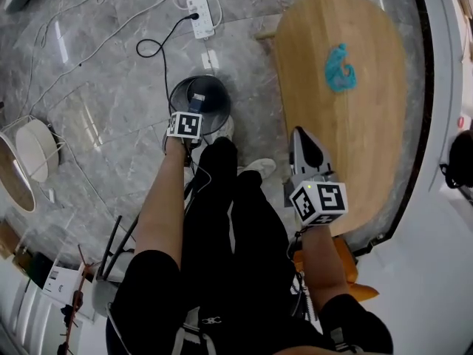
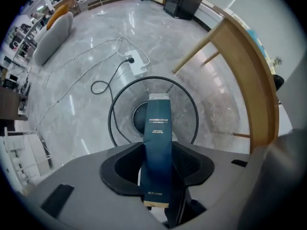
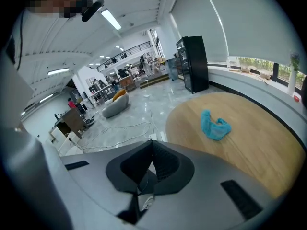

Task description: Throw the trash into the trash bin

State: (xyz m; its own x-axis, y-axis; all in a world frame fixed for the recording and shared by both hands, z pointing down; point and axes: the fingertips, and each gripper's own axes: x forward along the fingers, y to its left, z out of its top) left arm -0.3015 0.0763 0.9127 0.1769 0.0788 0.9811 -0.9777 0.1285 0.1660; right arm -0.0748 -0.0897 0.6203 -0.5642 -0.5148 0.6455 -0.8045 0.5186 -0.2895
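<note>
My left gripper (image 2: pixel 159 163) is shut on a tall dark blue carton (image 2: pixel 158 143) with gold print, pointing steeply down. Right under it stands the round black wire-mesh trash bin (image 2: pixel 191 110); the carton's far end hangs over the bin's mouth. In the head view the bin (image 1: pixel 216 95) sits on the floor beside the person's feet, with the left gripper (image 1: pixel 189 121) above its near rim. My right gripper (image 1: pixel 305 148) hovers over the near edge of the wooden table (image 1: pixel 373 150), jaws together and nothing between them (image 3: pixel 152 163). A crumpled teal cloth (image 1: pixel 340 69) (image 3: pixel 214 126) lies on the table.
A white power strip (image 1: pixel 201 15) with a black cable and white cords lies on the marble floor beyond the bin. A white wire-framed stool (image 1: pixel 33 150) stands at the left. The person's black-clad legs fill the middle of the head view. A table leg (image 2: pixel 196 51) slants near the bin.
</note>
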